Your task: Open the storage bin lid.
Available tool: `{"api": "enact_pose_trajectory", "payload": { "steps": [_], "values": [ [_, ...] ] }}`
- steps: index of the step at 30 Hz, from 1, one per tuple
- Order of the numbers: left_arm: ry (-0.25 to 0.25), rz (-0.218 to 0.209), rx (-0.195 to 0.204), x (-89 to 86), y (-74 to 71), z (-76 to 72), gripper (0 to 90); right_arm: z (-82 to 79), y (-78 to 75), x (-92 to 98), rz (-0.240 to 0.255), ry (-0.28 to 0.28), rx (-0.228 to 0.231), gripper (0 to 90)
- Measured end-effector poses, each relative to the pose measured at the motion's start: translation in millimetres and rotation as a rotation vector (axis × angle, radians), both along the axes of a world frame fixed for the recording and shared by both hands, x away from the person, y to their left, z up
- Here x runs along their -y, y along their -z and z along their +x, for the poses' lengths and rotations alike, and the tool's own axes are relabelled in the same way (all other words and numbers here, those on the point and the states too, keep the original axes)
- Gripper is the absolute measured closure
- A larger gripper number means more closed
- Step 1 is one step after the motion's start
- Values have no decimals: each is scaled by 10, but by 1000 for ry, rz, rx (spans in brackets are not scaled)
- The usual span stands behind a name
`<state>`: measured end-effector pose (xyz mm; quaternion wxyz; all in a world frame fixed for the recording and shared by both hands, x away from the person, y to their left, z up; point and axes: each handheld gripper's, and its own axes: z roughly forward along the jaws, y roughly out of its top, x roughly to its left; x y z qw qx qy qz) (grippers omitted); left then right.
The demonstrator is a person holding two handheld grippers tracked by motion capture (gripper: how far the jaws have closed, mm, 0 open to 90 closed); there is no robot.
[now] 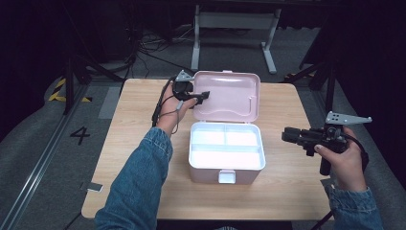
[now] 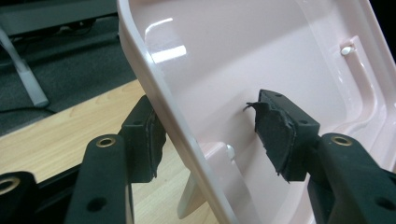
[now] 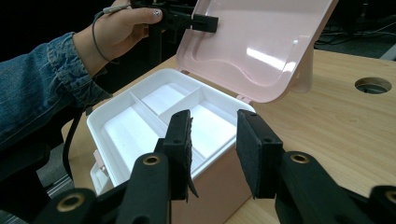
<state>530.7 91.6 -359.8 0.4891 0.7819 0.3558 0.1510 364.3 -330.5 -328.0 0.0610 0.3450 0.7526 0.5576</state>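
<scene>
Now, box lid (image 2: pixel 261 56) edge betw. open L gripper (image 2: pixel 205 130) jaws, R gripper (image 3: pixel 212 149) jaws open, empty.

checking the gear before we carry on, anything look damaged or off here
Yes, one thing: the foam pad on one jaw of the left gripper is frayed, a torn edge curling off beside the pink lid. The box stands square on the table, its white tray empty and nothing spilled.

- I'm working in what looks like a recording lab or studio: black curtains close off the back and sides.
- A lone wooden table (image 1: pixel 287 187) stands on grey carpet.
- Cables (image 1: pixel 143 48) trail across the floor near tripod legs (image 1: pixel 72 81).
- Yellow-black hazard tape (image 1: pixel 60 91) and a floor marking "4" (image 1: pixel 80 135).
</scene>
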Motion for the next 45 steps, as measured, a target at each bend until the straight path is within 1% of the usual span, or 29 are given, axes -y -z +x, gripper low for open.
{"api": "enact_pose_trajectory", "payload": {
  "steps": [7, 9, 11, 12, 13, 14, 15, 17, 18, 25, 26, 28, 32, 33, 34, 37, 38, 44, 45],
  "values": [
    [-15, 19, -36, 26, 64, 30, 419, 9, 11, -2, 1, -3, -5, 666],
    [-14, 23, -40, 40, 79, 39, 399, 15, 17, 1, 2, -4, -8, 666],
    [-11, 24, -56, 39, 94, 49, 392, 15, 19, 1, 2, -6, -10, 666],
    [-12, 20, -52, 37, 104, 56, 392, 14, 18, 1, 3, -4, -10, 666],
    [-12, 16, -63, 33, 116, 57, 391, 13, 16, 2, 6, -5, -12, 666],
    [-10, 19, -60, 27, 123, 65, 391, 14, 16, 3, 7, -5, -13, 666],
    [-12, 11, -73, 27, 137, 64, 391, 15, 18, 4, 7, -3, -12, 666],
    [-13, 1, -83, 26, 168, 77, 389, 25, 25, 11, 5, 2, -11, 668],
    [-13, 1, -83, 26, 168, 77, 388, 25, 25, 11, 5, 2, -11, 668],
    [-19, -15, -137, 13, 252, 103, 378, 42, 41, 17, 6, 2, -14, 669],
    [-20, -16, -139, 11, 260, 110, 378, 41, 41, 16, 6, 4, -18, 669],
    [-30, -15, -158, 16, 263, 105, 377, 44, 43, 17, 6, 8, -15, 672],
    [-32, -12, -161, 16, 270, 112, 376, 43, 43, 22, 9, 10, -17, 672],
    [-33, -14, -169, 17, 272, 112, 376, 43, 43, 22, 8, 11, -18, 672],
    [-35, -9, -173, 16, 271, 112, 375, 42, 43, 22, 9, 12, -19, 672],
    [-44, -14, -181, 23, 281, 115, 374, 41, 43, 20, 9, 11, -18, 672],
    [-50, -9, -195, 26, 282, 113, 371, 40, 42, 21, 9, 11, -18, 671],
    [-61, -7, -216, 34, 296, 119, 362, 41, 43, 26, 9, 12, -17, 670],
    [-65, -7, -226, 38, 299, 118, 359, 41, 44, 26, 8, 12, -16, 669]
  ]
}}
